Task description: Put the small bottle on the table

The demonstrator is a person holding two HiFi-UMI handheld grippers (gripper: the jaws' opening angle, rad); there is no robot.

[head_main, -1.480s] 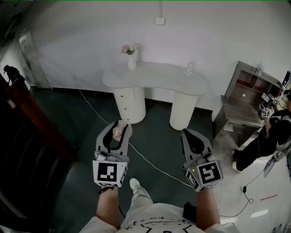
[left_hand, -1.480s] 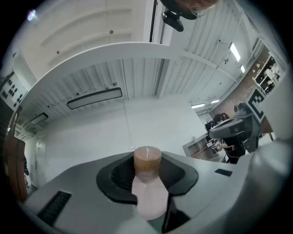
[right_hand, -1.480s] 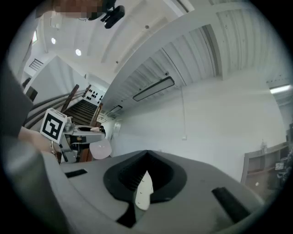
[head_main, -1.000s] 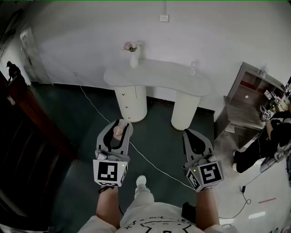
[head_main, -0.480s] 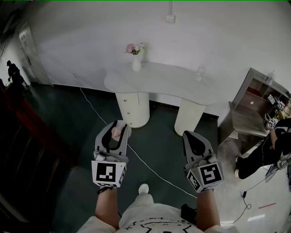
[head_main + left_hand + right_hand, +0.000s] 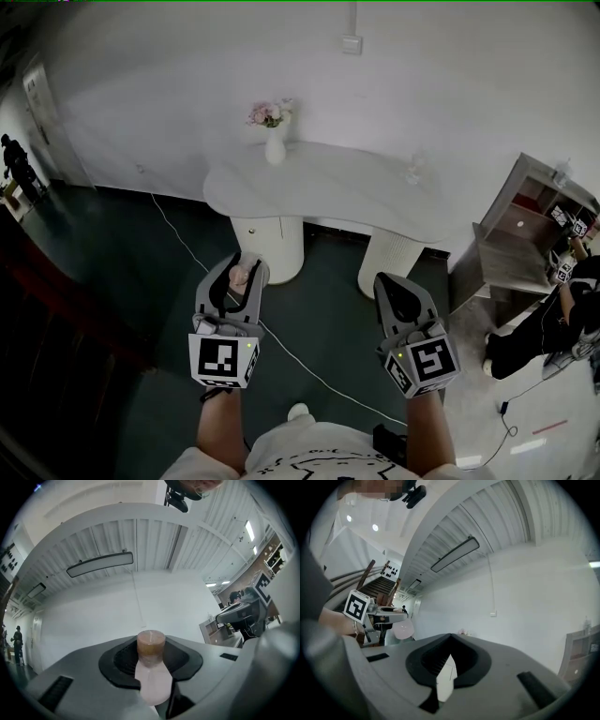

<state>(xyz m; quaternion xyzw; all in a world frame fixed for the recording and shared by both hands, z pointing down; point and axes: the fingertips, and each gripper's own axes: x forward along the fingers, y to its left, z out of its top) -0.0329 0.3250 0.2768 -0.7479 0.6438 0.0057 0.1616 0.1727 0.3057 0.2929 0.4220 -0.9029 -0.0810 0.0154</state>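
Left gripper (image 6: 151, 657): we note both dark pads (image 6: 119, 660) pressed against the small bottle (image 6: 153, 685), which sits upright between the jaws. Bottle body is pale pink and its cap (image 6: 151, 644) is brown. Behind it we see a white wall (image 6: 103, 613). Overhead is a slatted ceiling (image 6: 154, 541) with a long lamp (image 6: 99, 564). A person (image 6: 17, 641) stands at the far left edge.

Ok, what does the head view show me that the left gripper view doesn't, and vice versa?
Only the head view: the white table ahead, the vase of flowers on it, and the cable across the dark floor. Only the left gripper view: the ceiling with its long light, plus the bottle's brown cap close up. Both: the small bottle clamped in the left gripper, and the right gripper beside it.
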